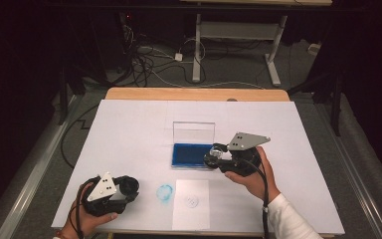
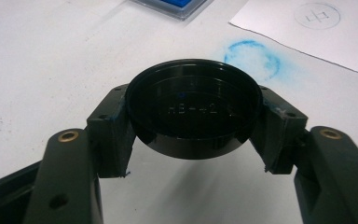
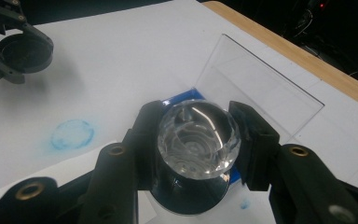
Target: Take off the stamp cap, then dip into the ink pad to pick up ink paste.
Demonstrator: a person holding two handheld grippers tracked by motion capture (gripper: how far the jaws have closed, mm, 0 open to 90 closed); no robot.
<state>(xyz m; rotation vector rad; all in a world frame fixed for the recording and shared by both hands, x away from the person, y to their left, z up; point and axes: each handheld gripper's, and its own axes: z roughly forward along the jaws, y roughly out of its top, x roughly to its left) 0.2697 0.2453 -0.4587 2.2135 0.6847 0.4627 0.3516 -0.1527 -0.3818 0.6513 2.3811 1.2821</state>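
My left gripper (image 1: pixel 127 189) is shut on a black round cap (image 2: pixel 193 109) and holds it low over the white sheet at the table's front left. My right gripper (image 1: pixel 214 157) is shut on a stamp with a clear faceted knob (image 3: pixel 198 137) and a black base (image 3: pixel 189 193). It holds the stamp upright at the right end of the blue ink pad (image 1: pixel 189 155). Whether the base touches the pad I cannot tell. The pad's clear lid (image 1: pixel 194 130) stands open behind it.
A small white paper (image 1: pixel 191 211) with a faint round stamp mark (image 1: pixel 191 200) lies at the front middle. Left of it is a blue ink ring (image 1: pixel 164 193) on the big white table sheet (image 1: pixel 129 129). The wooden table edge (image 1: pixel 194 93) lies beyond.
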